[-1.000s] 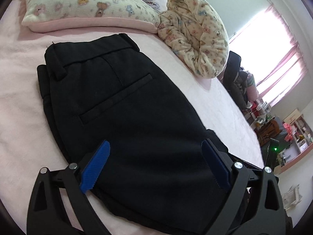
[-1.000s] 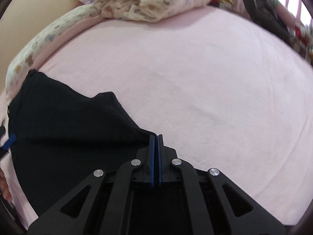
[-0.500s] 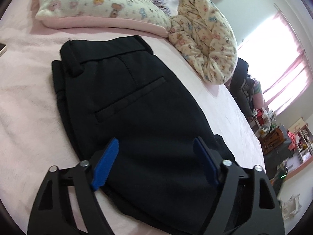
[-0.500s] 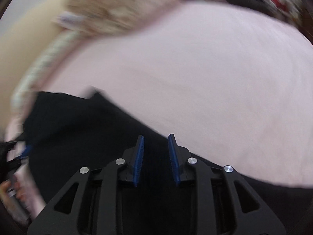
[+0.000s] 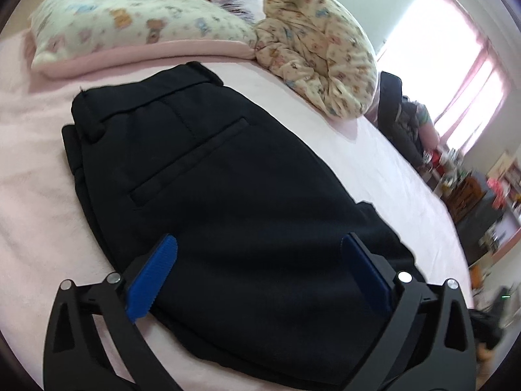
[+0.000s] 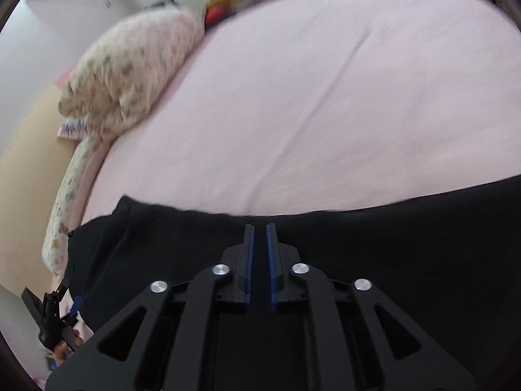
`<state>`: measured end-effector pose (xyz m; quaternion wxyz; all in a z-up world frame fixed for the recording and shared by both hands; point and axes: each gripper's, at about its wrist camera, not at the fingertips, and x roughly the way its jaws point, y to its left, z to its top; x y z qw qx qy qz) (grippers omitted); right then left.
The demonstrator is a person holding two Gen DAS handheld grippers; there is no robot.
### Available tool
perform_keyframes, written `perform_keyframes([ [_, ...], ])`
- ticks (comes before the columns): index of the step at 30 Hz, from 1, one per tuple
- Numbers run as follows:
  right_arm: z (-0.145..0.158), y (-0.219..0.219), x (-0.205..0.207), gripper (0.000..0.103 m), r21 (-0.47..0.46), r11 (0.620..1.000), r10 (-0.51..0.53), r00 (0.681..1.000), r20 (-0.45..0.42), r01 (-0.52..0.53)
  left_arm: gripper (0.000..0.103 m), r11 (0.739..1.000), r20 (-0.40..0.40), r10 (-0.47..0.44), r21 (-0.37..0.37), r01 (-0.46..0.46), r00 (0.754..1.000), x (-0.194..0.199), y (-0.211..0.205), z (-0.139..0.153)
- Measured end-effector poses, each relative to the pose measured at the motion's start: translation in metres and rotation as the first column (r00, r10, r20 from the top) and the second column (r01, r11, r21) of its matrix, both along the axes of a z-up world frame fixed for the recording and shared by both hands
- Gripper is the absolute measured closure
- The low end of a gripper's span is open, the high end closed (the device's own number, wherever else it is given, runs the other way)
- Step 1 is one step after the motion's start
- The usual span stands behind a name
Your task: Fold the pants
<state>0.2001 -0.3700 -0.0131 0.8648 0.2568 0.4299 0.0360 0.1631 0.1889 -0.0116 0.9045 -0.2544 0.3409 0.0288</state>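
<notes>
Black pants (image 5: 228,189) lie folded on the pink bed sheet (image 5: 29,195), waistband toward the pillows, back pocket up. My left gripper (image 5: 257,260) is wide open just above the near end of the pants, holding nothing. In the right wrist view the pants (image 6: 407,244) fill the lower part of the frame. My right gripper (image 6: 259,247) hovers over their edge with its blue pads (image 6: 249,260) a narrow gap apart and nothing between them. The left gripper also shows small at the far left of the right wrist view (image 6: 65,312).
A bear-print pillow (image 5: 130,29) and a rolled floral blanket (image 5: 319,58) lie at the head of the bed. A dark chair with clothes (image 5: 400,120) and cluttered furniture (image 5: 472,195) stand beyond the bed's right side. Pink sheet (image 6: 325,97) stretches past the pants.
My right gripper opened from fully shut, then narrowed to a small gap, and swung over the pants. My left gripper stayed wide open and shifted slightly.
</notes>
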Motion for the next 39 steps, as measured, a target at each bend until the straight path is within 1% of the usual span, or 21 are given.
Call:
perform_keyframes([
  [1,0.011,-0.020,-0.023,0.065,-0.020,0.998,-0.059,0.998,0.026,0.059,0.002,1.000,0.001,-0.001,0.010,0.001,1.000,0.000,-0.001,0.001],
  [2,0.016,-0.030,-0.037,0.052,-0.025,0.994,-0.104,0.994,0.039,0.105,0.002,1.000,0.006,0.000,0.010,0.000,1.000,-0.002,-0.002,0.002],
  [4,0.029,-0.072,-0.085,0.051,-0.002,0.968,-0.250,0.966,0.071,0.250,0.002,1.000,0.037,0.002,-0.018,-0.001,0.999,-0.007,-0.003,0.007],
  [5,0.033,-0.093,-0.105,0.051,0.020,0.950,-0.312,0.946,0.087,0.312,0.002,1.000,0.057,0.004,-0.029,-0.003,0.998,-0.010,-0.003,0.010],
  [7,0.039,-0.128,-0.153,0.051,0.028,0.899,-0.437,0.892,0.116,0.437,0.002,0.999,0.105,0.005,-0.040,-0.001,0.994,-0.017,-0.007,0.018],
  [9,0.038,-0.155,-0.193,0.051,0.002,0.843,-0.534,0.837,0.122,0.538,0.002,1.000,0.136,0.003,-0.031,0.001,0.991,-0.022,-0.012,0.024],
  [11,0.028,-0.182,-0.228,0.051,0.031,0.771,-0.636,0.767,0.084,0.636,0.002,1.000,0.157,-0.002,-0.012,0.004,0.988,-0.026,-0.019,0.029],
  [12,0.018,-0.197,-0.245,0.051,0.082,0.723,-0.690,0.723,0.038,0.686,0.002,1.000,0.164,-0.010,-0.004,0.011,0.986,-0.027,-0.023,0.030],
  [14,-0.003,-0.211,-0.257,0.051,0.159,0.666,-0.731,0.680,-0.054,0.728,0.002,1.000,0.162,-0.022,0.005,0.021,0.987,-0.027,-0.027,0.030],
  [15,-0.012,-0.216,-0.259,0.051,0.190,0.653,-0.734,0.674,-0.083,0.734,0.002,1.000,0.158,-0.023,0.005,0.023,0.987,-0.027,-0.029,0.029],
  [17,-0.031,-0.221,-0.261,0.051,0.259,0.636,-0.726,0.678,-0.120,0.727,0.002,1.000,0.144,-0.025,-0.006,0.026,0.989,-0.025,-0.032,0.026],
  [20,-0.045,-0.229,-0.261,0.051,0.303,0.623,-0.730,0.675,-0.108,0.721,0.002,0.999,0.127,-0.025,-0.026,0.028,0.992,-0.024,-0.034,0.022],
  [23,-0.051,-0.235,-0.263,0.051,0.354,0.606,-0.737,0.670,-0.085,0.712,0.002,0.999,0.120,-0.030,-0.021,0.033,0.992,-0.023,-0.037,0.021],
  [26,-0.053,-0.234,-0.251,0.051,0.344,0.609,-0.732,0.674,-0.104,0.715,0.002,0.999,0.122,-0.032,-0.002,0.033,0.992,-0.022,-0.039,0.021],
  [28,-0.052,-0.236,-0.248,0.051,0.346,0.595,-0.740,0.662,-0.115,0.725,0.002,0.999,0.121,-0.033,-0.004,0.034,0.992,-0.022,-0.039,0.020],
  [30,-0.054,-0.236,-0.245,0.051,0.349,0.590,-0.742,0.659,-0.120,0.728,0.002,0.999,0.114,-0.035,-0.011,0.036,0.993,-0.020,-0.038,0.018],
  [33,-0.056,-0.239,-0.240,0.051,0.359,0.593,-0.742,0.662,-0.102,0.720,0.002,0.999,0.106,-0.039,-0.017,0.041,0.994,-0.018,-0.040,0.016],
  [36,-0.061,-0.240,-0.235,0.051,0.387,0.592,-0.751,0.659,-0.055,0.707,0.002,0.999,0.101,-0.049,-0.011,0.051,0.994,-0.017,-0.043,0.016],
  [37,-0.062,-0.240,-0.236,0.055,0.401,0.589,-0.754,0.656,-0.040,0.702,0.002,0.999,0.102,-0.052,-0.007,0.053,0.993,-0.017,-0.044,0.016],
  [38,-0.064,-0.240,-0.238,0.067,0.409,0.586,-0.759,0.650,-0.025,0.699,0.002,0.998,0.103,-0.054,-0.005,0.055,0.993,-0.016,-0.044,0.016],
  [39,-0.067,-0.240,-0.238,0.070,0.413,0.582,-0.764,0.645,-0.018,0.701,0.002,0.998,0.104,-0.055,-0.004,0.056,0.993,-0.016,-0.044,0.016],
])
